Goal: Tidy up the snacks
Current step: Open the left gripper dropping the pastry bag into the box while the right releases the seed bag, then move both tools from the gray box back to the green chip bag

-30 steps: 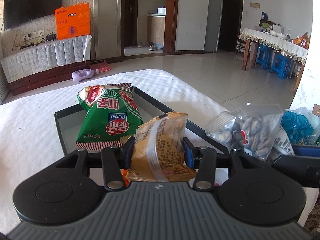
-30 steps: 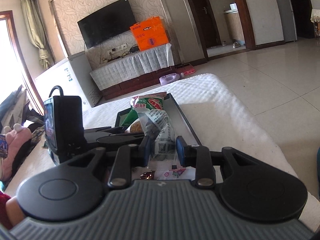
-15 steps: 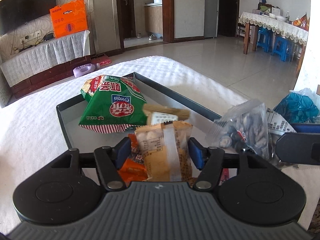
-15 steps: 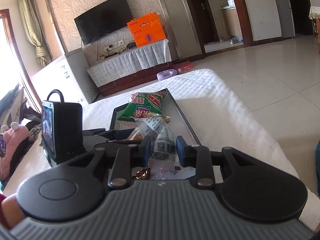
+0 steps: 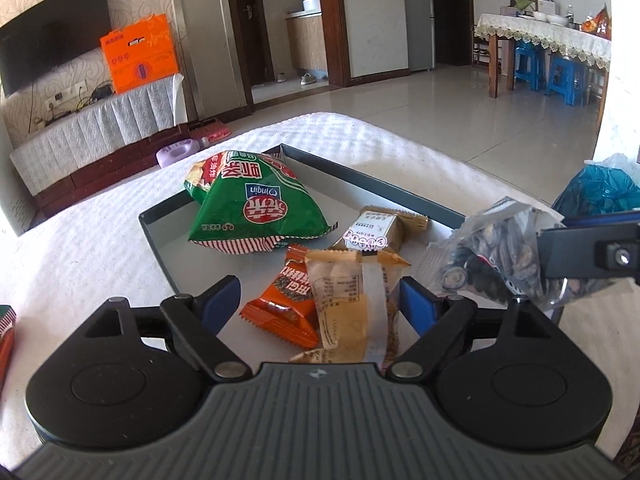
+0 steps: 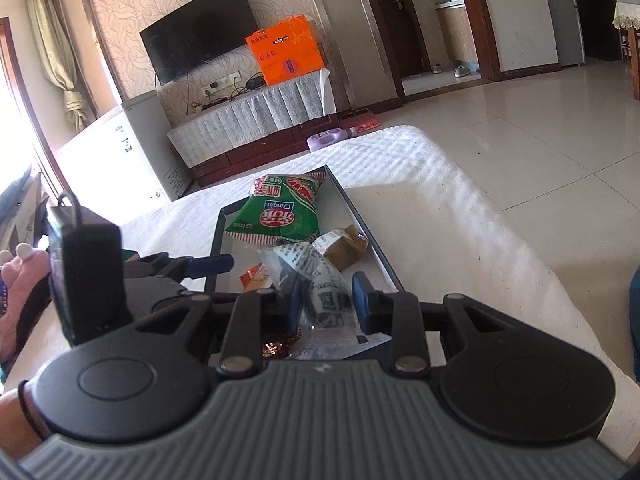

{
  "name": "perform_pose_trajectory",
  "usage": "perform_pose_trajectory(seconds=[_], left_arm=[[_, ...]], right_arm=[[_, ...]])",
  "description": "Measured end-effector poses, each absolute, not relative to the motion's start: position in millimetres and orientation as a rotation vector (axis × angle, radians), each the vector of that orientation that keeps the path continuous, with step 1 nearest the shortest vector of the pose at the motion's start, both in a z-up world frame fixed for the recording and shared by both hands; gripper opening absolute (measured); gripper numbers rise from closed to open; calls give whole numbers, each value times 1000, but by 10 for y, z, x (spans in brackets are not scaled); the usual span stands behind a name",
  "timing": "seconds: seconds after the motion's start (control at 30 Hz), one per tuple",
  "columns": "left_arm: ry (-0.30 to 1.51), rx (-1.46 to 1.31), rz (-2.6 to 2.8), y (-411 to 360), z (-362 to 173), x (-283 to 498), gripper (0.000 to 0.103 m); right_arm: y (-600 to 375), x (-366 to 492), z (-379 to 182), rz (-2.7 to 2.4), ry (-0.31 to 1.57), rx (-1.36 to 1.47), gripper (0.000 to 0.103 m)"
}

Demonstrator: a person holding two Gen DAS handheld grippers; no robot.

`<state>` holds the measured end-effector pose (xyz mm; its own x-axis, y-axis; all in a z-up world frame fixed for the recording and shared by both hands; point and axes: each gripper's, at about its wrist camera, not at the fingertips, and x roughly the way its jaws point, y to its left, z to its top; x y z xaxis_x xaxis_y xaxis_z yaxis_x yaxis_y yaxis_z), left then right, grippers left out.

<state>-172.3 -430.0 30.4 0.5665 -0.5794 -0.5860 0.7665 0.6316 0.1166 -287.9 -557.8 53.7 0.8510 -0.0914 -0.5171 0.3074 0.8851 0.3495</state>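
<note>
Clearly the left gripper [image 5: 320, 304] stood with its fingers spread wide, the tan packet [image 5: 352, 312] lying loose between them on the tray [image 5: 160, 240], just beside an orange packet [image 5: 286, 308] at its 9 o'clock. A green chip bag [image 5: 252, 208] filled the tray's 12 o'clock end, and a brown wrapped bar [image 5: 376, 232] lay toward 2 o'clock.

The right gripper [image 6: 326, 300] had its fingers pressed onto a clear bag of dark seeds [image 6: 316, 292], held above the tray's near end; whether the bag touched the tray floor I could not tell.

The risks looked modest. The seed bag was slack and slippery, so it could slide out of a shallow pinch, or catch the tray's wall and spill onto the white-covered surface [image 5: 80, 248]. The two grippers sat near each other, and a hasty lowering might knock the left one. The tan packet partly overlapped the orange one, so backing the left gripper out carelessly could drag either.
</note>
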Motion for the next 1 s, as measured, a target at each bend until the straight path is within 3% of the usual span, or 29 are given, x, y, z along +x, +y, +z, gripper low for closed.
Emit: perform_pose_trajectory(seconds=[0.07, 0.6, 1.0], left_arm=[[524, 365, -840, -4237, 324, -1747, 96], [416, 377, -841, -3660, 529, -2083, 98], [405, 366, -762, -3147, 670, -2316, 98]], right_arm=[[-5570, -2875, 516, -207, 519, 448, 31], [-5397, -2825, 475, -177, 557, 470, 32], [-5208, -2944, 639, -138, 475, 470, 33]])
